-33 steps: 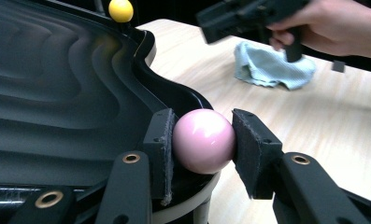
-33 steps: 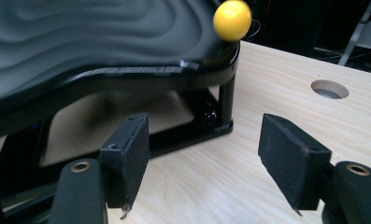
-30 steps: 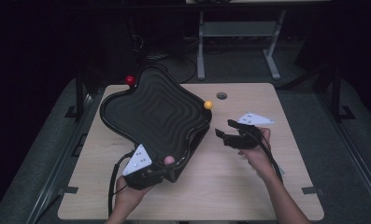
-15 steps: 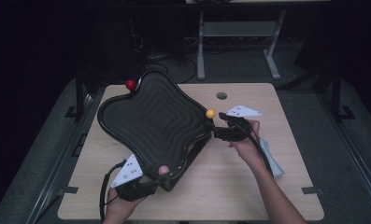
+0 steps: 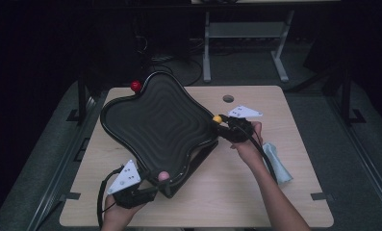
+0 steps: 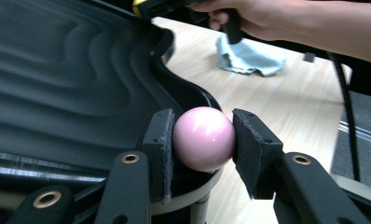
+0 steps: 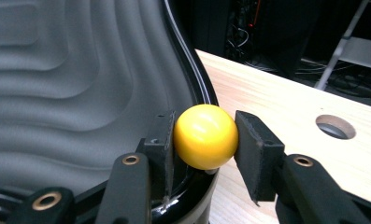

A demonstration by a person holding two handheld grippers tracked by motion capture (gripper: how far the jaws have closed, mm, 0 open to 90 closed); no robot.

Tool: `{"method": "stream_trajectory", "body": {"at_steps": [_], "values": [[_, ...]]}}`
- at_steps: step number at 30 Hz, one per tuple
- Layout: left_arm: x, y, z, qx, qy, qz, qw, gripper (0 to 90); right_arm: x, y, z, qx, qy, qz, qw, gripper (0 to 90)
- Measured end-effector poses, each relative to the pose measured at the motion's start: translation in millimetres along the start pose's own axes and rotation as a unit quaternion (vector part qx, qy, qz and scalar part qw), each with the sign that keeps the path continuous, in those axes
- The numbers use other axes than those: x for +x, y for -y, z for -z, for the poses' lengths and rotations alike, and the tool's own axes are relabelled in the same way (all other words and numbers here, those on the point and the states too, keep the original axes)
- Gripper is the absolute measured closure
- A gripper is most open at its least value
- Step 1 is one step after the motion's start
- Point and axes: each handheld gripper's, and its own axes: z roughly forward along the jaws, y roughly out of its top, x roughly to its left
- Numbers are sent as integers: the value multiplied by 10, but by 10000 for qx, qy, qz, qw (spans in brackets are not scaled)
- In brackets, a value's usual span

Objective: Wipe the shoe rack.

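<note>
A black tray [image 5: 159, 120] with a rippled surface lies on the wooden table [image 5: 256, 202], with a ball knob at each of three corners. My left gripper [image 5: 159, 182] at the tray's near corner is shut on the pink ball [image 6: 204, 138], one pad against each side. My right gripper [image 5: 221, 122] at the tray's right corner has just been closing, and its pads now press on the yellow ball [image 7: 205, 136]. A red ball [image 5: 136, 86] stands free at the far left corner.
A crumpled light-blue cloth [image 5: 276, 161] lies on the table to the right of my right forearm. A round hole [image 5: 228, 98] is cut in the tabletop behind the right gripper. A metal stand [image 5: 241, 43] rises on the floor beyond the table.
My right gripper moved left to the tray's corner and closed its open jaws on the yellow ball. My left gripper drew the pink ball and the tray's near corner slightly toward me.
</note>
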Motion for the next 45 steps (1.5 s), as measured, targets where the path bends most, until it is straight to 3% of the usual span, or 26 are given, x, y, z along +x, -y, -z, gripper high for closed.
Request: {"method": "stream_trajectory", "body": {"at_steps": [6,11,17,37,45], "values": [[126,10,47,-12,-244,28,9997,598,20,4,59,79,109,-8,9999,596],[221,-4,43,-26,-452,73,9989,592,-2,71,131,-51,158,-93,9998,596],[332,-28,12,-27,-678,146,9976,588,-28,110,238,-24,218,-104,9997,596],[601,-159,-278,61,-975,387,9945,592,-108,312,612,-148,408,-170,9989,596],[671,-190,-372,63,-1059,465,9933,595,-123,353,685,-173,411,-160,9989,596]]}}
